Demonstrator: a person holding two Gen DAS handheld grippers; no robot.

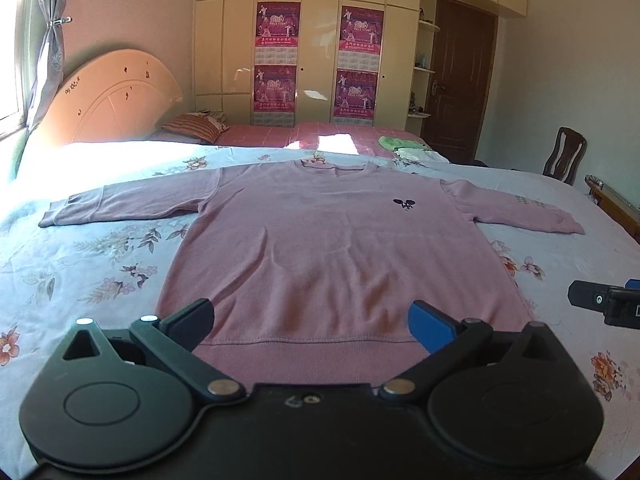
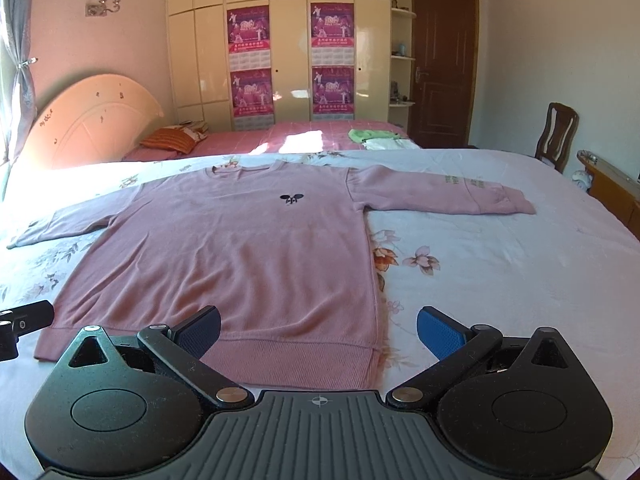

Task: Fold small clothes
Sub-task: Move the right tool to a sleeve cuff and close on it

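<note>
A pink long-sleeved sweater (image 1: 320,248) lies flat, face up, on the floral bedsheet (image 1: 100,264), sleeves spread out to both sides and hem toward me. It has a small dark emblem on the chest. It also shows in the right wrist view (image 2: 224,256). My left gripper (image 1: 312,320) is open and empty, hovering just above the middle of the hem. My right gripper (image 2: 318,328) is open and empty, above the hem's right corner. The right gripper's tip shows at the left wrist view's right edge (image 1: 600,300).
The bed carries a light floral sheet (image 2: 500,264). Behind it stands a second bed with a pink cover (image 1: 280,136), a striped pillow (image 1: 192,126) and folded green and white clothes (image 1: 404,146). A wooden chair (image 1: 564,156) and wooden furniture stand at the right.
</note>
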